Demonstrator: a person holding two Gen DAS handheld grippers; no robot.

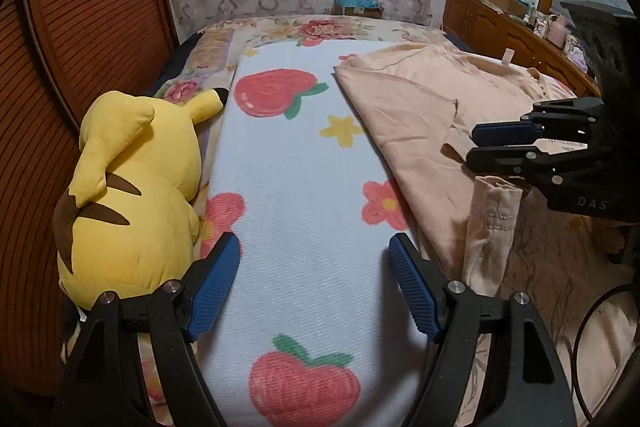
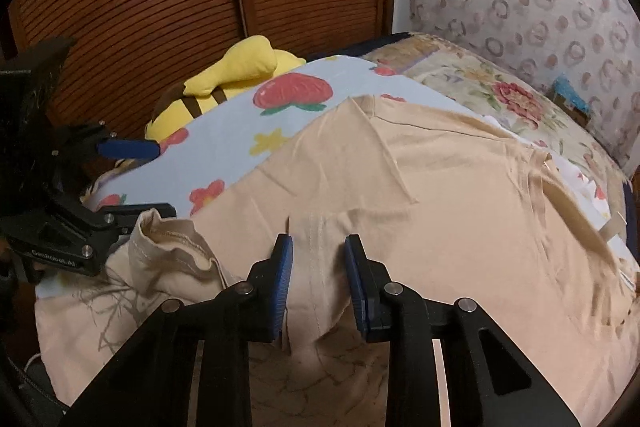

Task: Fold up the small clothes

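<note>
The right gripper [image 2: 318, 283] stands narrow, its pads straddling a raised ridge of the peach T-shirt [image 2: 440, 211]; contact cannot be confirmed. The left gripper [image 1: 314, 287] stands wide and empty over the strawberry-print blanket [image 1: 296, 163]. Farther off, the T-shirt lies largely spread out; folding has barely begun.

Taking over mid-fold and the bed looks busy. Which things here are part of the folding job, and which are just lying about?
Part of the job:
- peach shirt
- right gripper, jaws around a fold of the shirt
- left gripper, open over the blanket

Just lying about:
- yellow plush toy
- strawberry blanket
- floral bedsheet
- cluttered dresser
</note>
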